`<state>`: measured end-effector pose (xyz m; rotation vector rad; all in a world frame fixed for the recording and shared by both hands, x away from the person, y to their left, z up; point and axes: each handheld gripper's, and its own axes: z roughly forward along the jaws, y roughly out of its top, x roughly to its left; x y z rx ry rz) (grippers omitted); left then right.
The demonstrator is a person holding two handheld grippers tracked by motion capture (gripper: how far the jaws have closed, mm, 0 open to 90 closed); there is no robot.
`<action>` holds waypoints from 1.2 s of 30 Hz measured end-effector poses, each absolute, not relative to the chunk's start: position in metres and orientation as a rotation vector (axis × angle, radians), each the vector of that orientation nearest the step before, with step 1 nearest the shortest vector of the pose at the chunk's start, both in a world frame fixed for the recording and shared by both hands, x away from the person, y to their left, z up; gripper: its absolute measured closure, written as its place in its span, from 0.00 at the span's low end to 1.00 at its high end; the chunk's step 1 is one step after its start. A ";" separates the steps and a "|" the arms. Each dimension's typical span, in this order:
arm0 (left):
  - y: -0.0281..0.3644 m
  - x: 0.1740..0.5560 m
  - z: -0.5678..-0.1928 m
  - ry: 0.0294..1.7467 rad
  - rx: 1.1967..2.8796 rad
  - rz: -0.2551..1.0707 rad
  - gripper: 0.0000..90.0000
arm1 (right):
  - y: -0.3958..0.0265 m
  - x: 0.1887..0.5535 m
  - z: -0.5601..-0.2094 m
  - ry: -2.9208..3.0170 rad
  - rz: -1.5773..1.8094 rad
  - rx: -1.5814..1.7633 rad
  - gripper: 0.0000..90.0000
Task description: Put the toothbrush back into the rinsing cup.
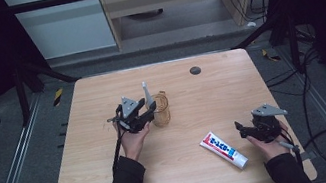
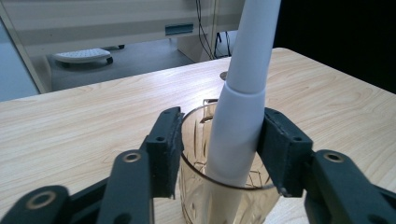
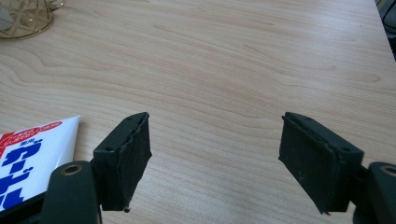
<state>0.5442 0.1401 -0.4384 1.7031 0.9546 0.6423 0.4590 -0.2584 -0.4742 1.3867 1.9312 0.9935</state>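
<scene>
On the wooden table (image 1: 116, 181), left of centre, the left gripper (image 1: 149, 110) reaches toward an amber glass cup (image 1: 160, 109) that stands upright near the middle of the tabletop. In the left gripper view its jaws stand on either side of the cup's rim and of a white tube-shaped object (image 2: 238, 116) that leans out of the cup (image 2: 205, 186) and rises past the top of the frame. The right pad (image 2: 280, 149) looks to touch the white object, while the left pad (image 2: 166, 149) sits just outside the rim with a gap to the object, so whether the jaws actually grip it cannot be told. Farther right and nearer the person, a white toothpaste tube (image 1: 223, 150) with red and blue print lies flat on the table, slanting toward the near right. Just right of it the right gripper (image 1: 239, 128) hovers with its jaws spread wide and nothing between them; in the right gripper view the tube's end (image 3: 28, 154) lies beside the left pad (image 3: 133, 158).
</scene>
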 end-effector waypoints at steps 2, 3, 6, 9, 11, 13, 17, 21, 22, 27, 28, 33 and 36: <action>0.142 0.541 -0.437 0.954 1.714 0.645 0.52 | -0.258 0.459 -0.474 1.930 0.997 1.381 0.27; 0.143 0.539 -0.436 0.955 1.712 0.643 0.51 | -0.257 0.458 -0.473 1.929 0.999 1.380 0.27; 0.147 0.535 -0.432 0.958 1.721 0.635 0.49 | -0.256 0.458 -0.471 1.924 1.007 1.376 0.27; 0.149 0.531 -0.429 0.957 1.741 0.651 0.47 | -0.255 0.457 -0.469 1.923 1.019 1.370 0.27; 0.151 0.527 -0.427 0.953 1.762 0.660 0.47 | -0.256 0.456 -0.467 1.919 1.024 1.365 0.27; 0.153 0.523 -0.426 0.947 1.784 0.662 0.46 | -0.255 0.455 -0.465 1.915 1.038 1.367 0.26; 0.161 0.513 -0.426 0.944 1.820 0.672 0.46 | -0.253 0.452 -0.459 1.914 1.057 1.355 0.25; 0.173 0.505 -0.424 0.951 1.835 0.675 0.46 | -0.250 0.450 -0.455 1.931 1.072 1.345 0.25; 0.176 0.503 -0.423 0.949 1.830 0.674 0.45 | -0.250 0.450 -0.455 1.936 1.069 1.340 0.26; 0.196 0.490 -0.424 0.952 1.846 0.666 0.44 | -0.248 0.449 -0.455 1.960 1.070 1.346 0.27; 0.201 0.487 -0.425 0.960 1.849 0.665 0.44 | -0.248 0.449 -0.456 1.964 1.069 1.345 0.27; 0.220 0.474 -0.431 0.993 1.867 0.652 0.44 | -0.248 0.449 -0.458 1.987 1.050 1.336 0.31; 0.232 0.464 -0.435 1.015 1.857 0.642 0.44 | -0.247 0.448 -0.459 1.999 1.043 1.330 0.32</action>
